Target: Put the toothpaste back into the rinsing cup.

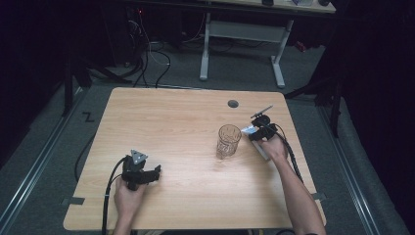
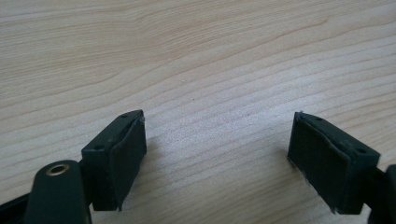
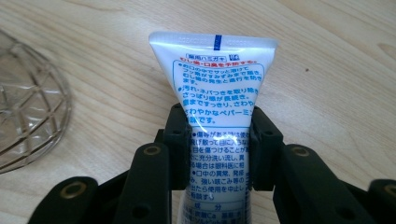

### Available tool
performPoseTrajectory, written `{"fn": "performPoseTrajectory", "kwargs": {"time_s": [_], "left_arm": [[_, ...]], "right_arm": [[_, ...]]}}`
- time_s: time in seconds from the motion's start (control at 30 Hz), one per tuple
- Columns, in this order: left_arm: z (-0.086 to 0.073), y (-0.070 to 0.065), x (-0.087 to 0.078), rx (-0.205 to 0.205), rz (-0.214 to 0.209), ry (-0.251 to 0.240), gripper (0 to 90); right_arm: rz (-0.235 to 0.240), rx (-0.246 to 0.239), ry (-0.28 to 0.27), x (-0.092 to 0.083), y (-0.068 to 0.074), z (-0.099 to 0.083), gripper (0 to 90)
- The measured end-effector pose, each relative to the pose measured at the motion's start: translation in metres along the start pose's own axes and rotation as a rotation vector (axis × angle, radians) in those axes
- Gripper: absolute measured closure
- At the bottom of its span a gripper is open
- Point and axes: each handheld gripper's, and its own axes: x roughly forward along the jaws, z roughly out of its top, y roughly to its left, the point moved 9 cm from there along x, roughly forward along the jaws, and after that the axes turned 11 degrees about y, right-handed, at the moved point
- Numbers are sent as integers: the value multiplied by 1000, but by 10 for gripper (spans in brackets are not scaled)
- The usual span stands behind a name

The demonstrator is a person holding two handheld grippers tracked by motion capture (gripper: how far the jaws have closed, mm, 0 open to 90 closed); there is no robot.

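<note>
right gripper point(image 3: 217, 154) clamps white tube point(image 3: 212, 93) low on table point(image 1: 186, 122), right of glass point(image 1: 228, 140) | left gripper point(image 2: 217, 154) gapes, idle | lift level (likely into glass), grip steady

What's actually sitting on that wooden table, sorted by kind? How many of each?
Clear patterned drinking glass: 1
White tube with blue and red print, clamped in the right gripper: 1
Handheld grippers, counting the left gripper with its jaws apart over bare wood: 2
Total: 4
</note>
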Motion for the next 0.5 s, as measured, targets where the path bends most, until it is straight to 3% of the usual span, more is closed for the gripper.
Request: {"fn": "performPoseTrajectory", "kwargs": {"time_s": [0.23,0.5], "left_arm": [[0,0,0,0,0,0,193],[0,0,0,0,0,0,193]], "right_arm": [[35,-10,-37,-7,9,3,669],[71,-26,-107,-29,16,5,667]]}}
